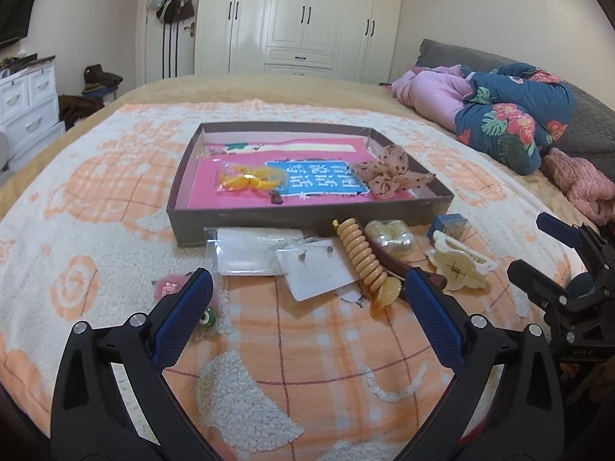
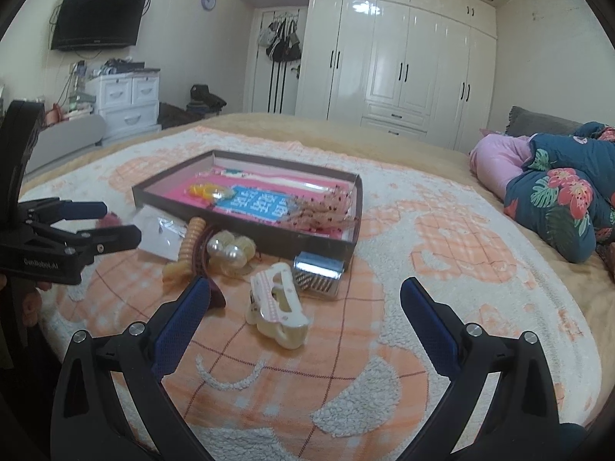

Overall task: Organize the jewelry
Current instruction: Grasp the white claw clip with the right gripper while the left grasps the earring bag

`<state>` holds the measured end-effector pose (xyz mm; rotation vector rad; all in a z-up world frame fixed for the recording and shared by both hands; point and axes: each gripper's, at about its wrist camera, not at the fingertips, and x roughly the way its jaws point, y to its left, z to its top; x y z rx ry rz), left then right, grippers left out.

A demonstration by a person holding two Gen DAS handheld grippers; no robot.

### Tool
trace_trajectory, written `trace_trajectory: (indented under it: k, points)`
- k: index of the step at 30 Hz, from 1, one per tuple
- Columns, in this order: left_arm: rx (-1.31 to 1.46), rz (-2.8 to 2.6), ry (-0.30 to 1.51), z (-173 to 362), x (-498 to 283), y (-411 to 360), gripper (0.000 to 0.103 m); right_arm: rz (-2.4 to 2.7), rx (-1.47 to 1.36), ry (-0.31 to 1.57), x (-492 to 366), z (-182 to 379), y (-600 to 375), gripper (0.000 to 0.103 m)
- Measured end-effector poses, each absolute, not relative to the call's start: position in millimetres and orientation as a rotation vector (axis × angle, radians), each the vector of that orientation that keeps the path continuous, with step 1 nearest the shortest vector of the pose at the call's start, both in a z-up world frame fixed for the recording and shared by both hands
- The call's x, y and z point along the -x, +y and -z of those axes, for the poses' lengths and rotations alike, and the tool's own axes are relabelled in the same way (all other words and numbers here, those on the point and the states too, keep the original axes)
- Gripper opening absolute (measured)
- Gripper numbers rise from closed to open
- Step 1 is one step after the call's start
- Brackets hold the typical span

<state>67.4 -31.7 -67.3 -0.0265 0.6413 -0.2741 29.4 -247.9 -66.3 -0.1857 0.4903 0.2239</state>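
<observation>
1. Both claws are spread wide with nothing between the blue pads. The left gripper point(image 1: 309, 288) hangs low over the blanket; the right gripper point(image 2: 305, 296) does the same, off to its side.

2. Surface is a fleecy cream-and-orange blanket point(image 1: 326, 345) spread over a bed. Room behind: glossy white wardrobe point(image 2: 403, 61), a door with bags hanging on it point(image 2: 282, 40), white drawers point(image 2: 127, 103), a wall TV point(image 2: 98, 17), a small round clock point(image 2: 208, 1). A floral quilt point(image 2: 565, 199) is bunched up by the headboard.

3. Jewelry stuff: a shallow brown box point(image 1: 307, 215) with a pink lining sits mid-bed. Inside it are a yellow piece in a clear bag point(image 1: 250, 178), a blue card point(image 1: 319, 178) and a dotted peach bow point(image 1: 388, 174) leaning on the right wall.

4. Loose on the blanket, just in front of the box: earring cards in plastic sleeves point(image 1: 307, 265), a beige spiral hair tie point(image 1: 363, 255) lying across a brown clip point(image 1: 399, 265), a pearl cluster point(image 1: 392, 236), a cream claw clip point(image 1: 459, 265) and a small blue box of pins point(image 2: 317, 272). The cream clip lies between the right claw's fingers but untouched.

5. Hard to make out: a pink fuzzy thing point(image 1: 171, 286) and a green bead point(image 1: 207, 317) are half hidden behind the left claw's left finger. The blue card's text is unreadable.
</observation>
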Motion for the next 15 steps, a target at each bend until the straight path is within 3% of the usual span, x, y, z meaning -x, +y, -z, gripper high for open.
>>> trace_trajectory:
  k: [6, 15]
  points:
    - [0.062, 0.291, 0.684, 75, -75, -29, 0.090, -0.241, 0.195, 0.532, -41, 77, -244, 0.096]
    - [0.093, 0.307, 0.737, 84, -89, -32, 0.069, -0.232, 0.189, 0.572, -56, 87, -243, 0.096]
